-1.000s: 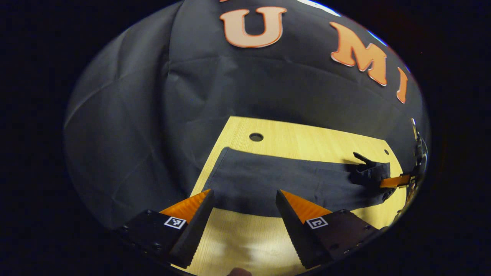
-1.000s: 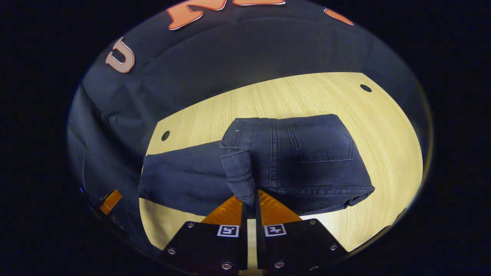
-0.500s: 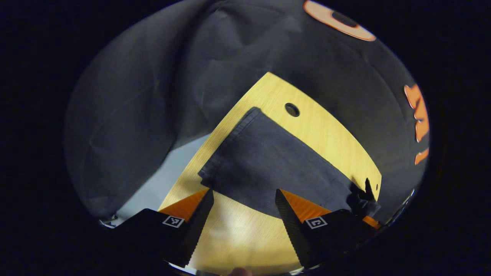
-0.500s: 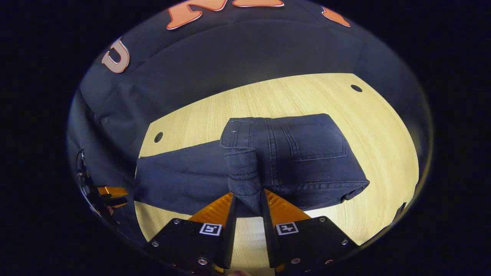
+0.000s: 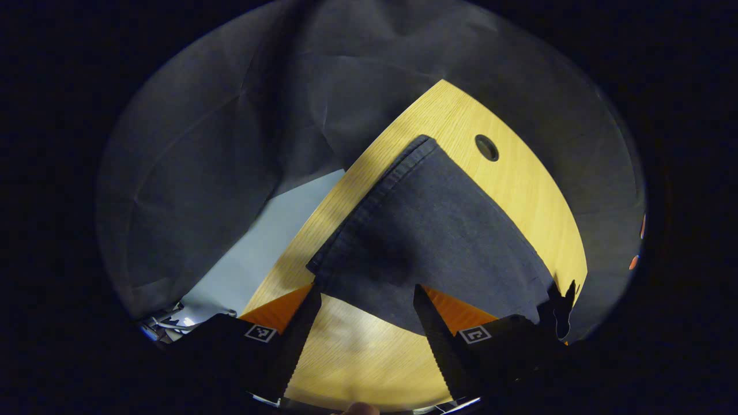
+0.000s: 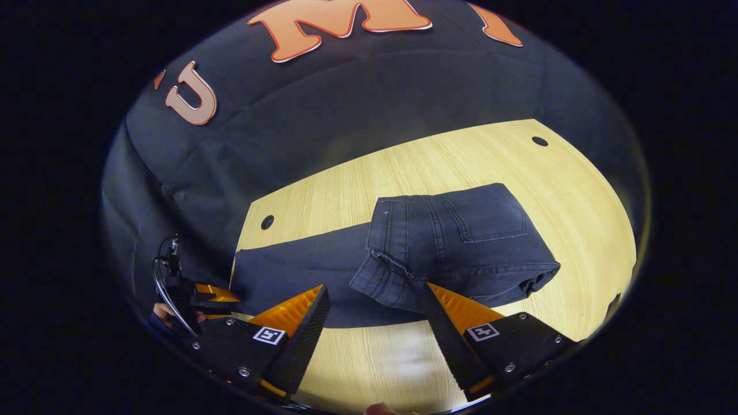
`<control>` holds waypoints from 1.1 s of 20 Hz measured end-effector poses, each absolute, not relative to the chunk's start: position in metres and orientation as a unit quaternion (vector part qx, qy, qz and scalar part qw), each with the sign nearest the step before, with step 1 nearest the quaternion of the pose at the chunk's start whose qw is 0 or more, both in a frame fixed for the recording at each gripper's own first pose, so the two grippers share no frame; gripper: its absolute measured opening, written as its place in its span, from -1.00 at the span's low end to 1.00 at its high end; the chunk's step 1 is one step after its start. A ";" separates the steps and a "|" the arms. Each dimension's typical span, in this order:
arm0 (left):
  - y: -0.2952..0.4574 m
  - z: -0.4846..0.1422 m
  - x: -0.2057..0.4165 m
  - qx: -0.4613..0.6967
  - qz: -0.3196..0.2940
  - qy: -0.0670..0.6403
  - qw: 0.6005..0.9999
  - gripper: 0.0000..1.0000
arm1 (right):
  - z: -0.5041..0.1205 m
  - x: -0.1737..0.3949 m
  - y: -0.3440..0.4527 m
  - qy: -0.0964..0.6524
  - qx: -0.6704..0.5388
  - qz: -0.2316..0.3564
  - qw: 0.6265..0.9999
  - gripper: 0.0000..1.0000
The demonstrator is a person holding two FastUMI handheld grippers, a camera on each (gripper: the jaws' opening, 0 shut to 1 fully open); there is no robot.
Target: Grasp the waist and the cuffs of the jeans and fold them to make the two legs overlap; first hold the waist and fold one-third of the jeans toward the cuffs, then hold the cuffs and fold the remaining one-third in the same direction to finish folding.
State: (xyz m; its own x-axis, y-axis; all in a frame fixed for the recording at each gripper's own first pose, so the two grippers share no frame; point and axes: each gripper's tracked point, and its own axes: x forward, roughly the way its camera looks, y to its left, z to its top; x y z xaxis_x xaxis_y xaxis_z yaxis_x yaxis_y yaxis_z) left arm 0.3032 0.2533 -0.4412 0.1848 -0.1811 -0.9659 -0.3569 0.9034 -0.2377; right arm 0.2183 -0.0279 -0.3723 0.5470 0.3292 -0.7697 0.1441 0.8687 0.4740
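Right gripper view: right hand-held gripper (image 6: pixel 375 308) now spread wide, waist (image 6: pixel 383 276) released; left hand-held gripper (image 5: pixel 364 305) wide, empty.

The counter (image 6: pixel 461 155) is a pale wood-grain top with straight edges, set close against the black cloth wall. In the right gripper view a small round hole (image 6: pixel 267 222) sits near its far left corner and another round hole (image 6: pixel 540 141) near its far right corner.

Dark jeans (image 6: pixel 455 242) lie directly on it. Their waist part, back pocket up, is folded over onto the legs and makes a thicker block at the right, while the legs run flat toward the left edge. In the left gripper view the hemmed cuffs (image 5: pixel 369 202) lie just beside the counter's edge, near a round hole (image 5: pixel 487 147). Bare wood shows along the near side.
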 end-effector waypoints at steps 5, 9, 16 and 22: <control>0.256 -0.452 0.313 -0.184 0.097 0.640 0.739 0.96 | -0.355 0.214 -0.044 0.456 0.247 0.054 0.853 0.97; 0.254 -0.464 0.315 -0.158 0.136 0.646 0.734 0.94 | -0.343 0.216 -0.063 0.435 0.247 0.059 0.864 0.97; 0.235 -0.453 0.331 -0.125 0.069 0.590 0.794 -0.24 | -0.337 0.214 -0.099 0.420 0.244 0.068 0.872 0.97; 0.229 -0.423 0.326 -0.148 0.040 0.522 0.839 -0.88 | -0.341 0.213 -0.135 0.414 0.248 0.060 0.874 0.97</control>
